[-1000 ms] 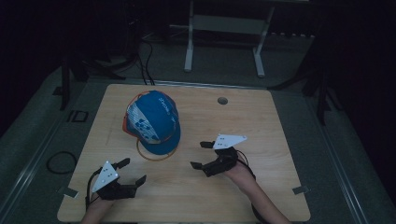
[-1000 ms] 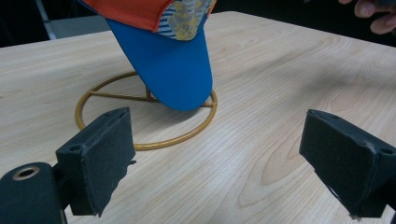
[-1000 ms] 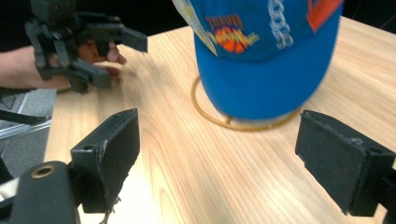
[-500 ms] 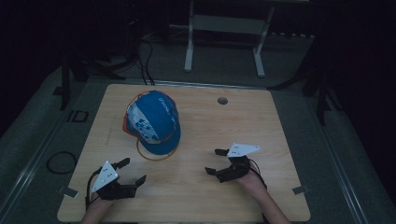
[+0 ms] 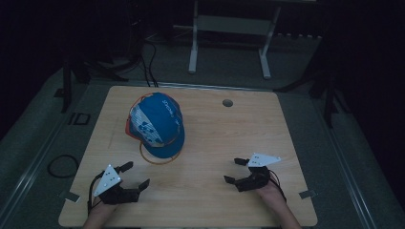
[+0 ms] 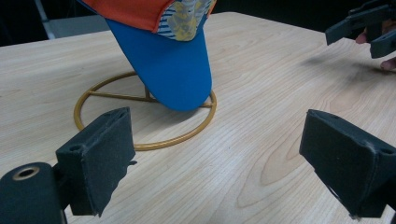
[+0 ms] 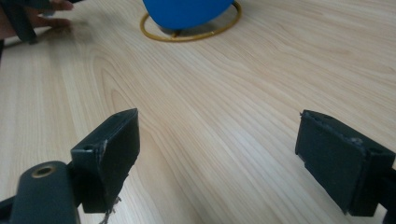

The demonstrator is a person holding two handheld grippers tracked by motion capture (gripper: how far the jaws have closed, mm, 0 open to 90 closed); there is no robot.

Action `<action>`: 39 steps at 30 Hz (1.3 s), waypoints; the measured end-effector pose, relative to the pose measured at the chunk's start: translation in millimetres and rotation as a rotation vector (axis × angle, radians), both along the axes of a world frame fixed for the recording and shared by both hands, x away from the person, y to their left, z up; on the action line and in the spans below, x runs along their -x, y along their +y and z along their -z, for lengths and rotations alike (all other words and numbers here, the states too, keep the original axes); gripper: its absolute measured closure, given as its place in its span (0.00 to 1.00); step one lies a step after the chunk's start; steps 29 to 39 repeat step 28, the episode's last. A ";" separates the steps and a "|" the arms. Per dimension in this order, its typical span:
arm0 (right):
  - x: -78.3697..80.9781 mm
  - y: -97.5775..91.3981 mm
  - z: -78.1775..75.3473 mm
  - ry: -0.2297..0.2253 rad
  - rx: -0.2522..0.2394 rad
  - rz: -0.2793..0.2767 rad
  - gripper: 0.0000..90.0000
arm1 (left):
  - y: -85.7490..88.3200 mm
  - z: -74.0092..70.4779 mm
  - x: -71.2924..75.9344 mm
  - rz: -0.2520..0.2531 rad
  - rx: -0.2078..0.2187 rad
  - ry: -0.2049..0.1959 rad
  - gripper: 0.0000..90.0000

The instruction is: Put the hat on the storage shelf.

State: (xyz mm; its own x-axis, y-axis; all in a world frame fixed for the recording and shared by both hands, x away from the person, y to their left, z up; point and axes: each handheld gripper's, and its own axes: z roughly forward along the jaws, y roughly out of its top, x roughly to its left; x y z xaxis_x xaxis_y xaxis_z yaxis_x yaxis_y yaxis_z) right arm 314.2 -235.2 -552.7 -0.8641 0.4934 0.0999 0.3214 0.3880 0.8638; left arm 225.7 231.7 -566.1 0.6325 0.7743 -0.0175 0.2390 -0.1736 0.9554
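Blue cap (image 5: pixel 157 124) on gold ring stand (image 6: pixel 140 121)

Cap (image 5: pixel 157 125) mid-table; bare tabletop (image 5: pixel 224 138) around

Dim overhead view, brighter close-ups

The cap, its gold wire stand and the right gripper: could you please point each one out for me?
cap (image 5: pixel 157 121): high view, on the blue crown.
gold wire stand (image 6: pixel 154 143): left gripper view, on the near arc of its base ring.
right gripper (image 5: pixel 235 170): high view, midway between its open fingertips.
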 end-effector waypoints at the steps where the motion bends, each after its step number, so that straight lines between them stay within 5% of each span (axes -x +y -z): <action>1: 0.4 -2.5 0.5 0.001 -0.002 0.007 0.15 | 0.0 0.0 0.0 -0.001 -0.001 0.000 0.11; 10: -0.1 -24.3 6.4 0.002 -0.019 0.041 0.15 | 0.4 0.0 0.0 -0.001 0.004 0.000 0.12; 21: 0.4 -40.0 5.9 -0.018 -0.014 0.014 0.15 | 1.5 0.1 0.1 -0.001 0.013 0.002 0.12; 39: -1.8 -41.5 8.5 -0.012 -0.012 0.032 0.15 | 1.1 0.0 0.0 0.001 0.008 0.002 0.12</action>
